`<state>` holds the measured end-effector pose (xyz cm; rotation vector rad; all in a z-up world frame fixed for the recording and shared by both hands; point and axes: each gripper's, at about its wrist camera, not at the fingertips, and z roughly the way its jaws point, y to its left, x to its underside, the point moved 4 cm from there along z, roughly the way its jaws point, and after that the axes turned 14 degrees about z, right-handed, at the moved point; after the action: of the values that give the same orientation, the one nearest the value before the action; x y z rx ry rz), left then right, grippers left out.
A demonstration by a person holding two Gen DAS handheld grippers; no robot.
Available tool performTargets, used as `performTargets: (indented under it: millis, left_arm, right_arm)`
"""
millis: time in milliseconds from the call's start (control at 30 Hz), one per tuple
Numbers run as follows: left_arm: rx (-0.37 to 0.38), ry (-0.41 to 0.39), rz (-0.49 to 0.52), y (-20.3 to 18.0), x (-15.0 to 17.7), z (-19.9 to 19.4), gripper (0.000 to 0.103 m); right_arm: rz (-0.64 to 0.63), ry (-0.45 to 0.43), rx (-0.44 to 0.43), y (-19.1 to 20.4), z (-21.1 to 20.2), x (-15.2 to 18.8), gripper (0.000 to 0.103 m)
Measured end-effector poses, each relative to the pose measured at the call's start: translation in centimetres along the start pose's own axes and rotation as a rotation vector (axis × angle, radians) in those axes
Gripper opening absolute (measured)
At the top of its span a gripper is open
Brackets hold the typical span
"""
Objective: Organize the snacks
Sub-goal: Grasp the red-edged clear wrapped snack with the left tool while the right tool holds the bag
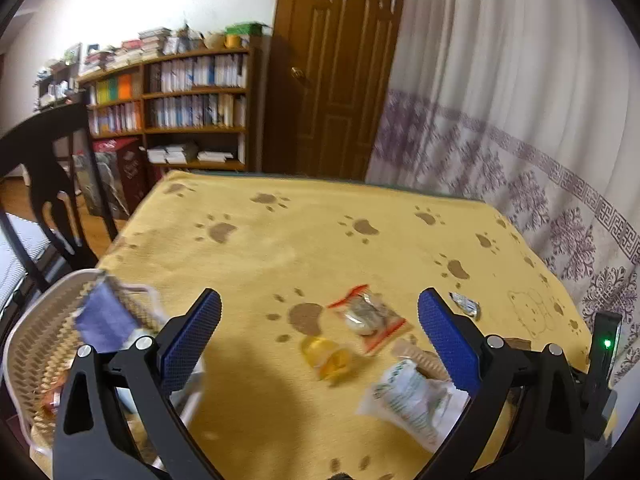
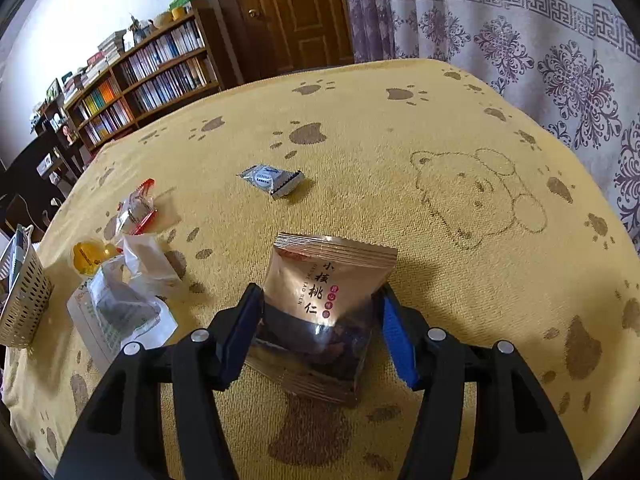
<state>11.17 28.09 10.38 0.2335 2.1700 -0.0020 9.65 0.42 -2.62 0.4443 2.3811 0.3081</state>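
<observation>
Bronze foil walnut packet (image 2: 324, 300) sits between the right tongs (image 2: 320, 320) at lower centre of the right wrist view, both pads against its sides and the pack bulging as if gripped, its lower seam apparently on the cloth. Left tongs (image 1: 320, 328) hang wide open and empty over the loose snacks in the left wrist view.

Sorting looks only partly done. A woven basket (image 1: 44, 344) at lower left of the left wrist view already holds a purple packet (image 1: 106, 320) and something orange-red deeper in. Left out on the desk (image 1: 320, 240) are a yellow jelly cup (image 1: 328, 356), an orange-edged clear packet (image 1: 366, 316), a white-and-green wrapped snack (image 1: 408, 396) with a pale wrapped biscuit behind it, and a small silver sweet (image 2: 272, 178) lying well apart at centre.

A yellow paw-print cloth with a bear outline covers the desk. Behind stand a crowded bookshelf (image 1: 192, 100), a brown panelled door (image 1: 340, 72), a dark chair (image 1: 44, 184) and a white curtain (image 1: 520, 100) with purple pattern.
</observation>
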Motion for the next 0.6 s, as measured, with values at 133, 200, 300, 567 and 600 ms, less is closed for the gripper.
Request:
performTargets:
  millis: [133,200,300,567,600]
  left_arm:
    - [0.061,0.085,-0.021,-1.5,-0.4,3.2,0.100]
    - [0.081,0.121,-0.032,-2.2,-0.4,4.6,0.100]
    - [0.088,0.181,-0.041,-3.2,-0.2,7.3,0.100]
    - [0.076,0.312,-0.028,-4.5,0.9,12.4,0.100]
    - [0.080,0.325,-0.036,-4.5,1.0,12.9,0.100]
  right_arm:
    - [0.013,-0.004,-0.017,-0.2,0.0,0.0,0.059]
    - [0.016,-0.006,-0.021,-0.2,-0.1,0.0,0.059]
    - [0.024,-0.006,-0.033,-0.4,-0.1,0.0,0.060]
    - [0.043,-0.011,-0.036,-0.4,-0.2,0.0,0.060]
    - [0.046,-0.010,-0.039,-0.5,-0.2,0.0,0.060]
